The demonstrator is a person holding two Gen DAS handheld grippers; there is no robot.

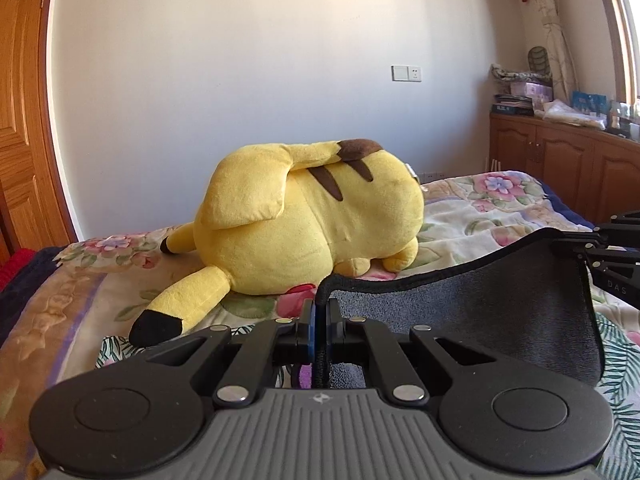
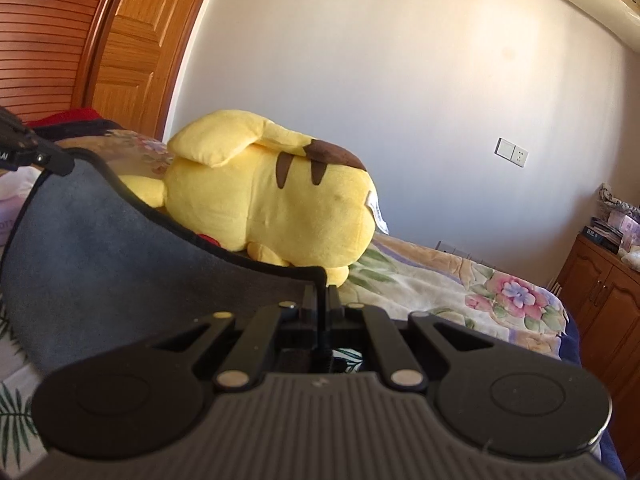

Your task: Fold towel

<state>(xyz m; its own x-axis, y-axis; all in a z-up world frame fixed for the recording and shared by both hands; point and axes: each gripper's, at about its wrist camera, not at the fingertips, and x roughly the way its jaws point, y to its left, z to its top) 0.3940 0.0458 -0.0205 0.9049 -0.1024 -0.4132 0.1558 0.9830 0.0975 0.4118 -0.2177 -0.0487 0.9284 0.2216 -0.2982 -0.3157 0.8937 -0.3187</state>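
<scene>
Grey towel [image 1: 480,300] held up above the floral bed [image 1: 500,208]
2 grippers — left gripper [image 1: 320,312], right gripper [image 2: 322,304] — each pinch a corner, yellow plush [image 1: 312,220] behind

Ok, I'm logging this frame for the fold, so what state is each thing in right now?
left gripper: shut on the towel's corner.
right gripper: shut on another corner.
towel: dark grey, lifted, sagging between the two grippers, not yet folded.
yellow plush toy: lying on its side on the bed.
floral bedspread: spread over the bed, slightly wrinkled.
cabinet doors: closed.
</scene>
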